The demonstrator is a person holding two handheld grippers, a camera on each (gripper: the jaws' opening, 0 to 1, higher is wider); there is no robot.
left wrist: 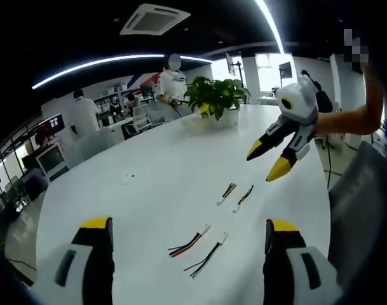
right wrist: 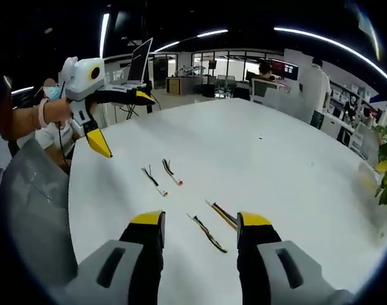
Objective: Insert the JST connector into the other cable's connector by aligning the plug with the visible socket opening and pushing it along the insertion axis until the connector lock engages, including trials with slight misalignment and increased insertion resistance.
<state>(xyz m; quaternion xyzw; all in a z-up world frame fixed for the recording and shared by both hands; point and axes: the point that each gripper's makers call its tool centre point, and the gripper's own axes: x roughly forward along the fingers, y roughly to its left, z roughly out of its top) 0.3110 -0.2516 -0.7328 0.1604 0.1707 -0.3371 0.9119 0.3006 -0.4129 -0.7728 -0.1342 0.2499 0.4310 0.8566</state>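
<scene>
Bench: white, glossy, broad [left wrist: 161,159]; it carries four short cables and a potted plant [left wrist: 217,96] at its far end.
Room: open office, dark ceiling with curved light strips, desks with monitors, several people standing well apart from the bench.
Cables: four, in two pairs. In the left gripper view, one pair [left wrist: 236,194] lies farther out and one pair [left wrist: 198,249] sits between that claw's jaws. In the right gripper view, two [right wrist: 161,173] lie to the left and two [right wrist: 215,223] near the jaws.
Hard to tell: plugs and sockets too small to make out.
Left claw [left wrist: 188,232]: open, empty, above the bench.
Right claw [right wrist: 199,222]: open, empty; seen too in the left gripper view [left wrist: 268,162], held up by a hand.
</scene>
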